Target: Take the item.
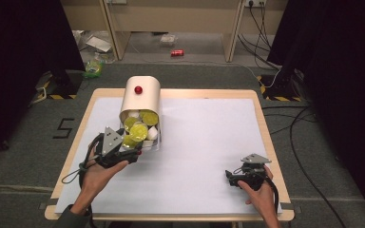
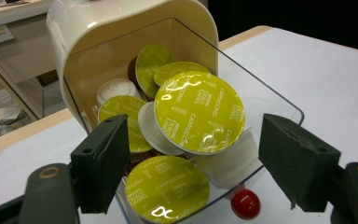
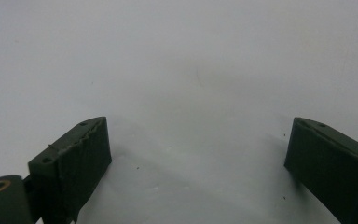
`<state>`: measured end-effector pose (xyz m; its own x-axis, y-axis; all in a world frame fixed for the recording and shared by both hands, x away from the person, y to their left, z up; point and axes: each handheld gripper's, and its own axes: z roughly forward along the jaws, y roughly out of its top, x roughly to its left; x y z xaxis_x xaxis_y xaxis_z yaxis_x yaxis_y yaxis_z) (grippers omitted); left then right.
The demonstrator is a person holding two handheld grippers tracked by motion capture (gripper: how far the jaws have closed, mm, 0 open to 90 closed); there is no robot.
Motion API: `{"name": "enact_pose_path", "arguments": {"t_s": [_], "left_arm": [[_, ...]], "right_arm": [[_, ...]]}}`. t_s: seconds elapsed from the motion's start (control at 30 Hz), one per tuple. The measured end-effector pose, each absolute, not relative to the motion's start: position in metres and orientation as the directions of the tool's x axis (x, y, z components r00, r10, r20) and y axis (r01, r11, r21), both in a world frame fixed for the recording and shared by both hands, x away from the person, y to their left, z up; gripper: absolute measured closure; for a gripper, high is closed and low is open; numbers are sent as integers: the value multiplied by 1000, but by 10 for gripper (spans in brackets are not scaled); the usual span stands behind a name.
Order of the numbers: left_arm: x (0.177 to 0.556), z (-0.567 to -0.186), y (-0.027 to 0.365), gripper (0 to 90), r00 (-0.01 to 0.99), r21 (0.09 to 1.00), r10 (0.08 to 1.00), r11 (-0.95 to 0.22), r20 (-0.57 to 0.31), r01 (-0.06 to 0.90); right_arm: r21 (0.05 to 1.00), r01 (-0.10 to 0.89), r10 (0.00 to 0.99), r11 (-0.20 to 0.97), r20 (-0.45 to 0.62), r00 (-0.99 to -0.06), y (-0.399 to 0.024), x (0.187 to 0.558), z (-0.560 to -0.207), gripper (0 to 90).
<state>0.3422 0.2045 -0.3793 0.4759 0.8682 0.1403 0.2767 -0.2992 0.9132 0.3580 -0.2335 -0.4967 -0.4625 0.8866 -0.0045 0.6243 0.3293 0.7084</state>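
Observation:
A cream capsule holder (image 1: 141, 95) with a red knob (image 1: 138, 90) on top stands at the table's back left. Its clear plastic drawer (image 2: 270, 100) is pulled out toward me and holds several capsules with yellow-green foil lids (image 2: 199, 112) and some white ones (image 2: 116, 88). A small red knob (image 2: 245, 204) sits at the drawer's front. My left gripper (image 2: 193, 140) is open, its jaws standing either side of the drawer front without pressing on it; from above the left gripper (image 1: 133, 152) is at the drawer's near end. My right gripper (image 1: 230, 176) rests open near the front right, with bare white surface between its jaws (image 3: 198, 140).
A white sheet (image 1: 204, 142) covers the wooden table (image 1: 261, 118). Cables (image 1: 294, 128) trail on the floor to the right. A red can (image 1: 177, 52) and scattered litter lie on the floor beyond the table's far edge.

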Motion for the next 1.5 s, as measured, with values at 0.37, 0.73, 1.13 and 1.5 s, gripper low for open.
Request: {"name": "enact_pose_path", "arguments": {"t_s": [0.37,0.73,1.13,1.5], "left_arm": [[354,-383,201,271,464,910,871,-311,159,273],[368,-384,194,358,465,898,870,-328,166,292],[367,-377,197,386,484,894,860,-336,163,295],[362,-360,205,386,519,908,849,-293,103,300]], "right_arm": [[709,623,887,330,-7,-462,-233,358,-497,69],[709,624,888,328,-6,-460,-233,358,-497,69],[709,623,887,330,-7,-461,-233,358,-497,69],[710,622,887,331,-8,-462,-233,358,-497,69]]}}
